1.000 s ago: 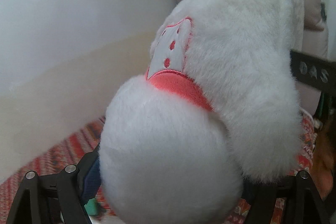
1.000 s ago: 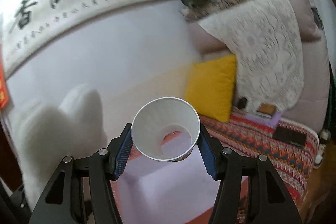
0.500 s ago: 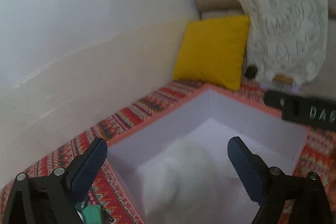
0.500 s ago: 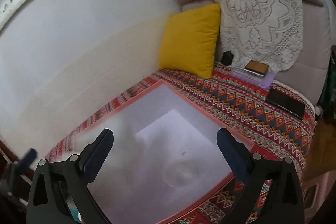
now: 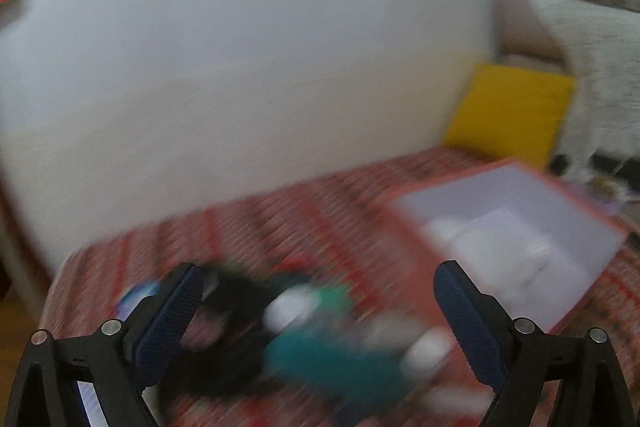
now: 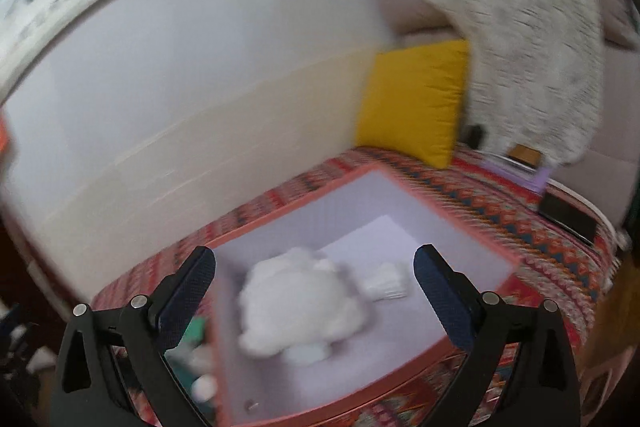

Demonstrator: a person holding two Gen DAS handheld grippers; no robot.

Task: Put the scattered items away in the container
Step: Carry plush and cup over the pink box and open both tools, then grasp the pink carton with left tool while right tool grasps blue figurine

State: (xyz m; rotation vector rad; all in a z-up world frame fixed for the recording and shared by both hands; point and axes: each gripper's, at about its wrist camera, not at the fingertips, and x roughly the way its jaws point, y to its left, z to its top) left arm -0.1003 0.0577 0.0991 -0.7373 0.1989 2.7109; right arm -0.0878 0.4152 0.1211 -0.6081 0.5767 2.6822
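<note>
Both grippers, left (image 5: pixel 316 311) and right (image 6: pixel 314 291), spread wide, empty. White plush (image 6: pixel 300 301) and paper cup (image 6: pixel 384 281) inside box (image 6: pixel 472 223). Blurred clutter (image 5: pixel 320 339) beside box: likely light; best gripped across narrow parts.

Left tongs (image 5: pixel 318 295) and right tongs (image 6: pixel 314 277) both gape wide, empty (blue pads angled downward).

White plush toy (image 6: pixel 298 301) in lilac, coral-rimmed box (image 6: pixel 472 223); yellow cushion (image 6: pixel 416 103); red zigzag-patterned cloth (image 6: pixel 492 195); possibly teal clutter (image 5: pixel 332 359).
</note>
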